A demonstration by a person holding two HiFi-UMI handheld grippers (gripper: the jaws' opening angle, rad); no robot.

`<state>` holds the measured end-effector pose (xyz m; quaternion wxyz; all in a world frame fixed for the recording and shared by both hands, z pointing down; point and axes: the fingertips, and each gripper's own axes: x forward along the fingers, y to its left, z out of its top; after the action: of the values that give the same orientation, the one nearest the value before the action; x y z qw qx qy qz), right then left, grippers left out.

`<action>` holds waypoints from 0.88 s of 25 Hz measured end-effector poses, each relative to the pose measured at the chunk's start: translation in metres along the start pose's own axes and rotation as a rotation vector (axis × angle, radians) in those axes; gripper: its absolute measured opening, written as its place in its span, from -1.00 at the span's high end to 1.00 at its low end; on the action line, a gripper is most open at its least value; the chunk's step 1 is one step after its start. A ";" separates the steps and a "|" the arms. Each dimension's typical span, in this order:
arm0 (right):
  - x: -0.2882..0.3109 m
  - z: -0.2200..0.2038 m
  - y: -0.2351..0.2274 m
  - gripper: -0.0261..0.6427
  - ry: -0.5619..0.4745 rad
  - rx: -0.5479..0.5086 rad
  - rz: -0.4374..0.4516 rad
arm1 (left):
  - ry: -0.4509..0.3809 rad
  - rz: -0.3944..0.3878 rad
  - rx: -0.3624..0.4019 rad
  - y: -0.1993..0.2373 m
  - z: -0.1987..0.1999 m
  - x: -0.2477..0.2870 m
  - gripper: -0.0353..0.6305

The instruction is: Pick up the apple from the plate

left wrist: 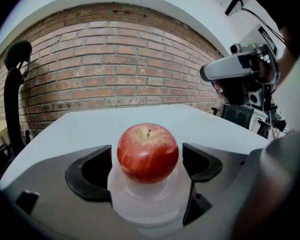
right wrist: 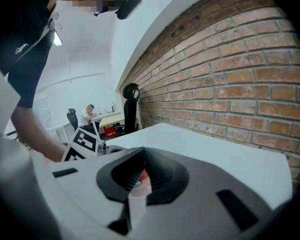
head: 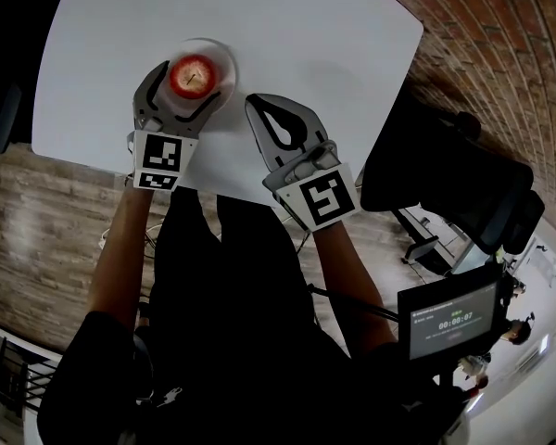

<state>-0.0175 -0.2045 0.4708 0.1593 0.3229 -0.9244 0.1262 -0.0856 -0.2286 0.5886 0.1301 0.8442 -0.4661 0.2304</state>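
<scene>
- Apple: red, with fine paler yellowish streaks.
- Plate: milky, translucent white.
- Table: plain white, no pattern.
- My left gripper: grey shell with black pads.
- My right gripper: the same grey and black.
- Left marker cube and right marker cube: black squares on white.
- Brick wall: red-brown bricks with pale mortar lines.
- My shirt: black.

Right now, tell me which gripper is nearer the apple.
Left. The left gripper has open fingers flanking the apple on the plate without touching it; the right gripper sits beside the plate, to the apple's right.
</scene>
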 end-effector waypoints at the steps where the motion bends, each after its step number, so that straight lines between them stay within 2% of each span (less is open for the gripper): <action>1: 0.000 0.000 -0.001 0.91 0.000 0.000 -0.004 | 0.000 -0.001 0.003 0.000 0.001 0.002 -0.40; 10: -0.005 -0.003 -0.009 0.91 -0.002 0.004 -0.031 | 0.007 0.001 0.047 -0.001 0.003 0.012 -0.40; 22: -0.005 -0.001 -0.014 0.91 -0.011 -0.002 -0.048 | 0.016 0.007 0.047 0.001 0.002 0.021 -0.35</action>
<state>-0.0047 -0.2119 0.4714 0.1578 0.3455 -0.9173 0.1195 -0.0761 -0.2449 0.5972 0.1132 0.8435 -0.4624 0.2485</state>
